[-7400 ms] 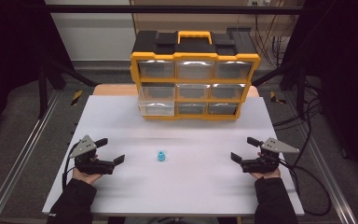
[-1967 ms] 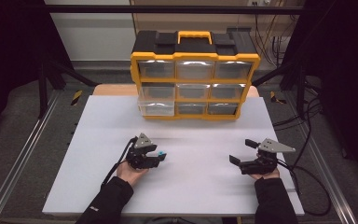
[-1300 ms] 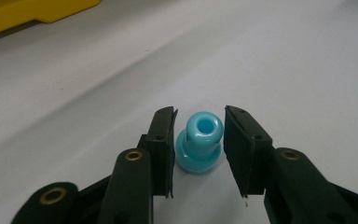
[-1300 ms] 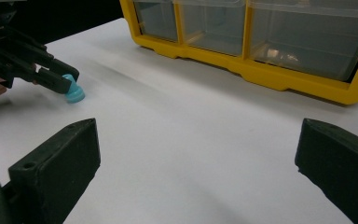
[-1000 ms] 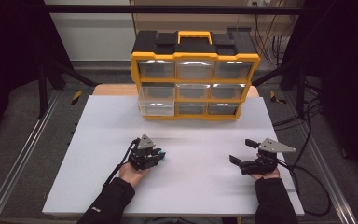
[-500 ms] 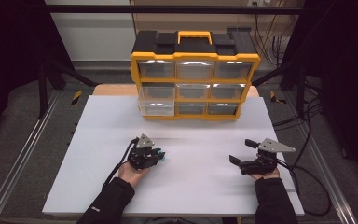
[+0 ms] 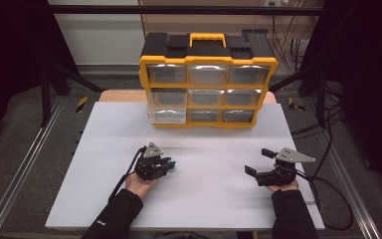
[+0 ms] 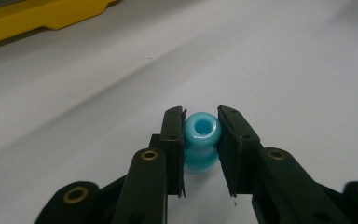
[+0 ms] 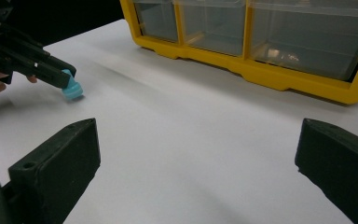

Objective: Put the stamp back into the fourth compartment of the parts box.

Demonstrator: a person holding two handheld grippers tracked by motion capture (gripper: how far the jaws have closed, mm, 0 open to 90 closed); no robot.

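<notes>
Left tool pinches the blue bead — right tool gapes wide.

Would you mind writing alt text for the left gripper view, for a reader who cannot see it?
Two black jaws of the left gripper close on a small light-blue bead, its hole facing up, standing on the white table. A yellow edge of the drawer cabinet crosses the top left corner.

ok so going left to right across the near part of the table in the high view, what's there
left gripper → blue bead between its jaws → bare white table → right gripper, jaws apart
</notes>
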